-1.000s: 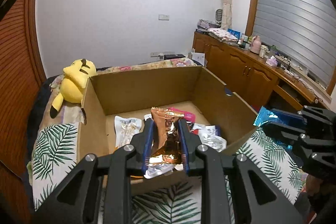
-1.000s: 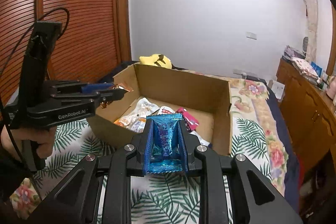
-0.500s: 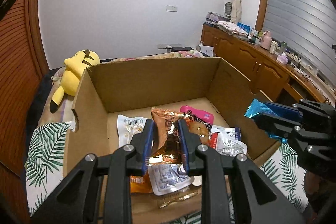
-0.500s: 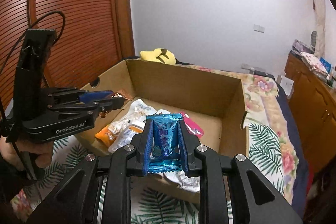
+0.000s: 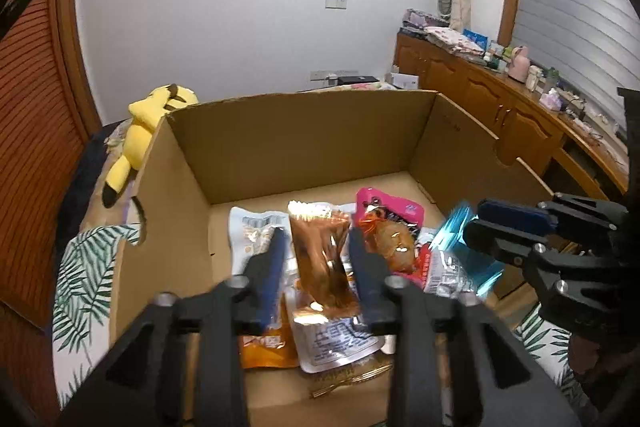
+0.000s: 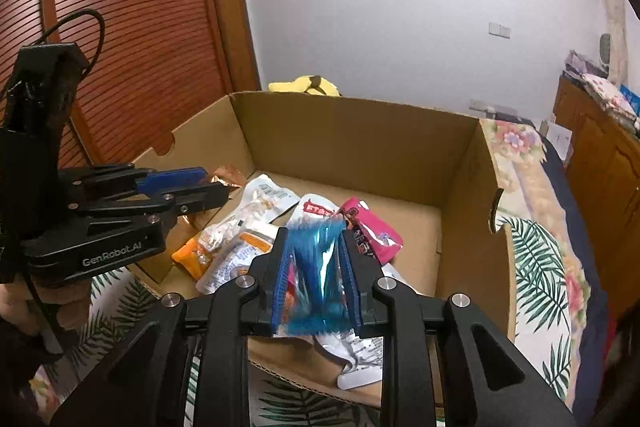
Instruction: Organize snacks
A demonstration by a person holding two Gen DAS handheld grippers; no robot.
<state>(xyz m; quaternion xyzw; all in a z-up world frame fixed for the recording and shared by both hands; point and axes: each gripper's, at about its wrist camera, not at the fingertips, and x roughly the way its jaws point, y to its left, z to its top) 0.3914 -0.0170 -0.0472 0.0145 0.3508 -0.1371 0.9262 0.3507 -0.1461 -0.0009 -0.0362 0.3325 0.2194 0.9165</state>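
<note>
Snacks are going into the cardboard box (image 5: 304, 143) on the bed, and both of mine hang right over it! My left hand-held gripper (image 5: 316, 259) has just been opening: its jaws now stand apart on either side of the copper foil packet (image 5: 322, 259), which sits loose between them with a gap on each side, so I judge it is being let go onto the pile of pouches on the box floor. My right hand-held gripper (image 6: 316, 263) has just been opening too; the blue wrapper (image 6: 316, 267) is blurred between its fingers, and I cannot tell for sure whether the pads touch it. Both point down past the near wall, so whatever drops should land inside. A pink packet (image 6: 374, 227) and an orange pouch (image 6: 192, 255) already lie there. A yellow plush toy (image 5: 140, 123) rests behind the box.
</note>
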